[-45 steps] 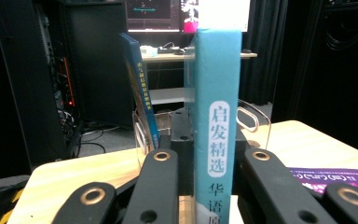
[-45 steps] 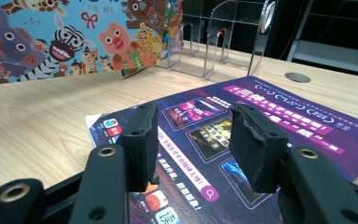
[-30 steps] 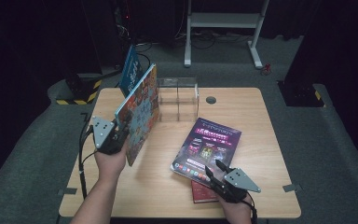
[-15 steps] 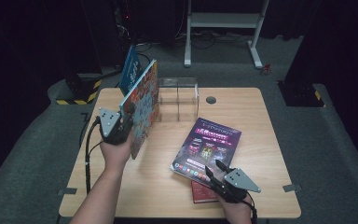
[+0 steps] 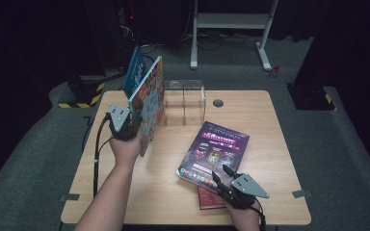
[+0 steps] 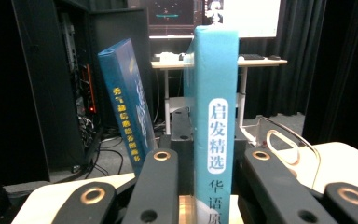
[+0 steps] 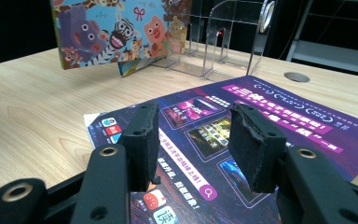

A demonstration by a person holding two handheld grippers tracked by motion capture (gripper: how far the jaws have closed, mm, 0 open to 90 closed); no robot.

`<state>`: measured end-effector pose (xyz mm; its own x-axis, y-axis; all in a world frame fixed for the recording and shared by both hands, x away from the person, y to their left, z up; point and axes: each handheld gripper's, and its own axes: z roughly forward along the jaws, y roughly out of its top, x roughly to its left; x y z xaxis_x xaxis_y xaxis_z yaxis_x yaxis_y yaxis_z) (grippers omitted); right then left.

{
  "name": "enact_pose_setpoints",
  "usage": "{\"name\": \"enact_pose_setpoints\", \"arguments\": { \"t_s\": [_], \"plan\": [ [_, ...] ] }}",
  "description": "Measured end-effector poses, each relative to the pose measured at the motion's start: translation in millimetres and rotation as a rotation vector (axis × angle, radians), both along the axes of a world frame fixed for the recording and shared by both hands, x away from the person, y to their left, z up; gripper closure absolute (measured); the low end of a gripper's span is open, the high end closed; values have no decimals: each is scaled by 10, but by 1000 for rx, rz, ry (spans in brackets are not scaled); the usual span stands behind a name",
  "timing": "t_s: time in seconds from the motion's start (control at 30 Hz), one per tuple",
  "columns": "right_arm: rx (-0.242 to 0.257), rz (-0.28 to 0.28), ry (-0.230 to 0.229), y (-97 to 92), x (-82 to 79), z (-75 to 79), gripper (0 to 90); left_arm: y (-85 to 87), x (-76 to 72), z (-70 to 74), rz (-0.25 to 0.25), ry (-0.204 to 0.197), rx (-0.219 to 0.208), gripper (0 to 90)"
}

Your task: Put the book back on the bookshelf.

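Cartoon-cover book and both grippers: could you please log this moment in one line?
left gripper: shut on cartoon-cover book, upright | right gripper: open above purple magazine

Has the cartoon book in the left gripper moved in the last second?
Yes. The cartoon book, clamped in the left gripper, has gone up the high view, away from the person, and now stands next to the clear rack.

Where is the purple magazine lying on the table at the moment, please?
In the high view the purple magazine lies flat right of centre on the table, just ahead of the right gripper, partly covering a red book.
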<state>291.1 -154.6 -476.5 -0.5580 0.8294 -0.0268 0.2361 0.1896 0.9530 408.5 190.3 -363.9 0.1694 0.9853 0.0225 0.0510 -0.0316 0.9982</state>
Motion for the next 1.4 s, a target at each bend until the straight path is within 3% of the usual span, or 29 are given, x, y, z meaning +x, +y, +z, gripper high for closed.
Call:
{"name": "enact_pose_setpoints", "arguments": {
  "t_s": [0.43, 1.4],
  "plan": [
    [0, -1, 2, -14, 2, -5, 532, -56, 170, -63, 29, -32, -16, 809],
    [-4, 10, 2, 5, -12, -17, 538, -159, 253, -314, 57, -79, -20, 808]
  ]
}}
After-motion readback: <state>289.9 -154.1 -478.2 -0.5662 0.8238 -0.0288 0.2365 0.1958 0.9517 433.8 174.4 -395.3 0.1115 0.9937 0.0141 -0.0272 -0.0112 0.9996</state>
